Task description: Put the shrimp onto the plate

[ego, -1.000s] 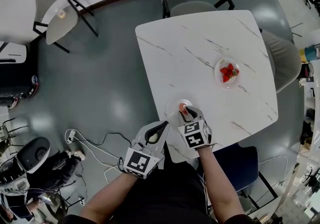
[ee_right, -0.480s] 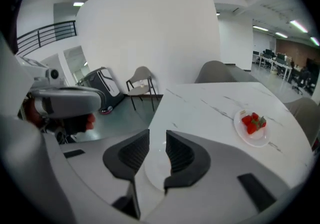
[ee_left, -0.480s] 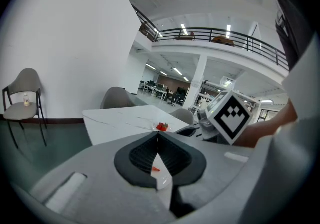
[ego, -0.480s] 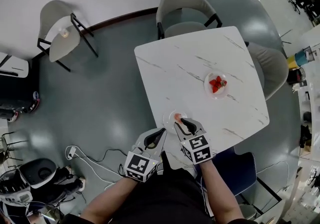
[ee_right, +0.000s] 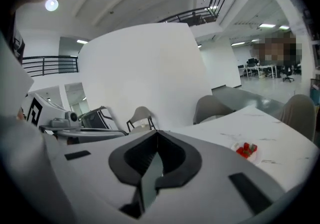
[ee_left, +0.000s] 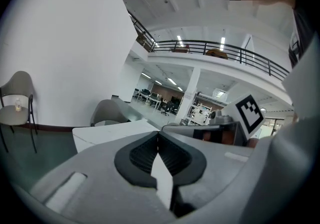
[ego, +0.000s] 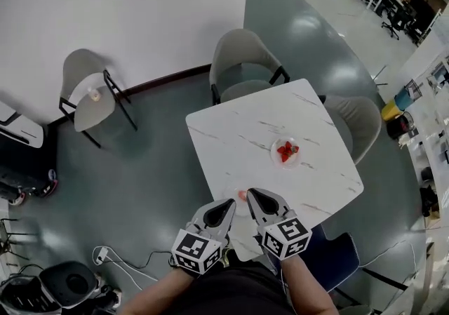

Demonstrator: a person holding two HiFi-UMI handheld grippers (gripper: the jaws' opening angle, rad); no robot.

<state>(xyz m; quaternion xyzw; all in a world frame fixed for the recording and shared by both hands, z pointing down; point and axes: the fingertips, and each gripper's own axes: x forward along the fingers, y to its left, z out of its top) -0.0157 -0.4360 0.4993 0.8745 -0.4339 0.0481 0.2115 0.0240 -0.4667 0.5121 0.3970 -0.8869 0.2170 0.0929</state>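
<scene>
Our left tongs (ego: 229, 205) hang pressed together and empty at 7 o'clock, off the bench (ego: 231, 131). The shrimp (ego: 242, 195) lies at the near edge, seemingly on the pale plate (ego: 233, 193), just beside our right tongs (ego: 252, 196), which are closing on nothing. A careless sweep could tip both over that edge. Bare marble opens toward 12, and the strawberry dish (ego: 285, 151) at 1 o'clock stands well apart.

No legible text, labels, brands or numbers in any view. Only coded black-and-white patterns, no letters: left square marker (ego: 193, 250), right square marker (ego: 288, 236), near side.
</scene>
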